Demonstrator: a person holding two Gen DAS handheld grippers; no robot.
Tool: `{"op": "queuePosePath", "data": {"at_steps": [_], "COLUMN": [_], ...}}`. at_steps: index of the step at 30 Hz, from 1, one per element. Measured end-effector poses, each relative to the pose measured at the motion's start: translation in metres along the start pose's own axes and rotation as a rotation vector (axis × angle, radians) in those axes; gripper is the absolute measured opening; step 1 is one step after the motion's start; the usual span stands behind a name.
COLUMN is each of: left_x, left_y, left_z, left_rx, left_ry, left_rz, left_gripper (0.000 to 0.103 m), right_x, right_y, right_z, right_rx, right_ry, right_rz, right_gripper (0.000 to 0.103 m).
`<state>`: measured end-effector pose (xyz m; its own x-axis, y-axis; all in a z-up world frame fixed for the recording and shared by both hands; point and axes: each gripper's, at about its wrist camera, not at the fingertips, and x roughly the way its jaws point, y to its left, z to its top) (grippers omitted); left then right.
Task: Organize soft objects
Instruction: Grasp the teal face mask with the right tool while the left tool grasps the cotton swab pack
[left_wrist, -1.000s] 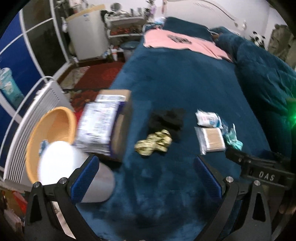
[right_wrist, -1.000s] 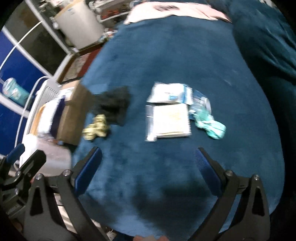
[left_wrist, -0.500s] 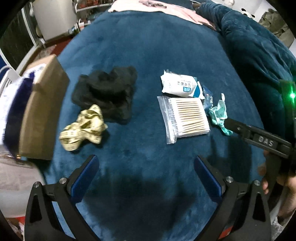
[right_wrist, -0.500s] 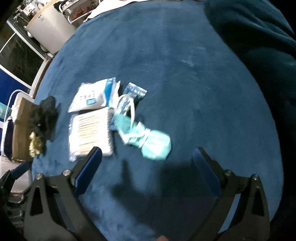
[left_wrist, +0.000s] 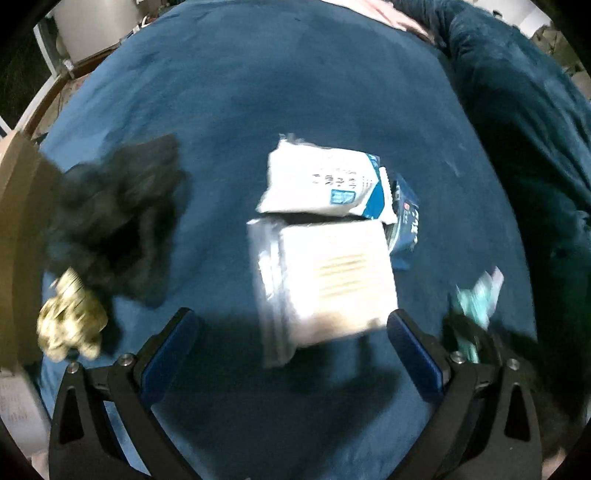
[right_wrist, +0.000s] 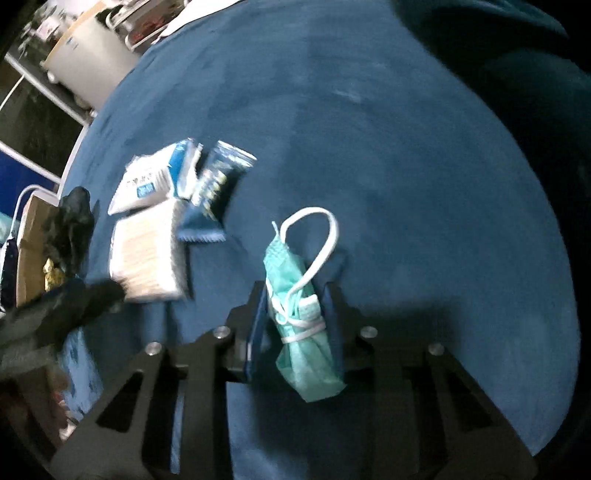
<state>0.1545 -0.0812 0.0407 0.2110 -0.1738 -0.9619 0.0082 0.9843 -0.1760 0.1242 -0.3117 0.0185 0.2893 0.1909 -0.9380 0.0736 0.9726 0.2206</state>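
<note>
Gripping the rolled green face mask (right_wrist: 301, 325) between its narrowed jaws, the right gripper (right_wrist: 295, 314) holds the bundle just above the blue blanket (right_wrist: 406, 184), the white ear loop arching free above it, likely so the roll stays together for carrying. The left gripper (left_wrist: 291, 347) hangs with jaws wide and nothing between them, over the pack of cotton swabs (left_wrist: 332, 280), which lies touching the white tissue pack (left_wrist: 321, 184). Black cloth (left_wrist: 118, 218) and a yellow crumpled wad (left_wrist: 70, 325) lie to the left, beside a cardboard box (left_wrist: 14, 221).
</note>
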Motion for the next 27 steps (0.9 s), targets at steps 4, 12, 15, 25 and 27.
{"op": "queuePosePath", "data": {"at_steps": [4,12,15,25,27], "left_x": [0.024,0.017,0.0,-0.055,-0.068], "left_y": [-0.017,-0.01,0.006,0.054,0.062], "left_z": [0.011,0.001,-0.019,-0.079,-0.086], "left_rx": [-0.003,0.06,0.071,0.034,0.026], "left_ry": [0.038,0.036,0.037,-0.01,-0.034], "left_rz": [0.022,0.056,0.021,-0.024,-0.021], "left_gripper": [0.102,0.073,0.073,0.073,0.073], "right_x": [-0.006,-0.018,-0.018,-0.023,-0.026], "right_y": [-0.013,0.002,0.014,0.061,0.073], "right_z": [-0.022,-0.032,-0.03,-0.041,-0.046], "right_rx": [0.03,0.007,-0.018,-0.087,-0.102], "right_ry": [0.004,-0.014,-0.021,-0.009,-0.003], "right_rz": [0.023,0.026,0.044,0.095,0.106], "right_gripper": [0.031,0.031,0.031,0.031,0.031]}}
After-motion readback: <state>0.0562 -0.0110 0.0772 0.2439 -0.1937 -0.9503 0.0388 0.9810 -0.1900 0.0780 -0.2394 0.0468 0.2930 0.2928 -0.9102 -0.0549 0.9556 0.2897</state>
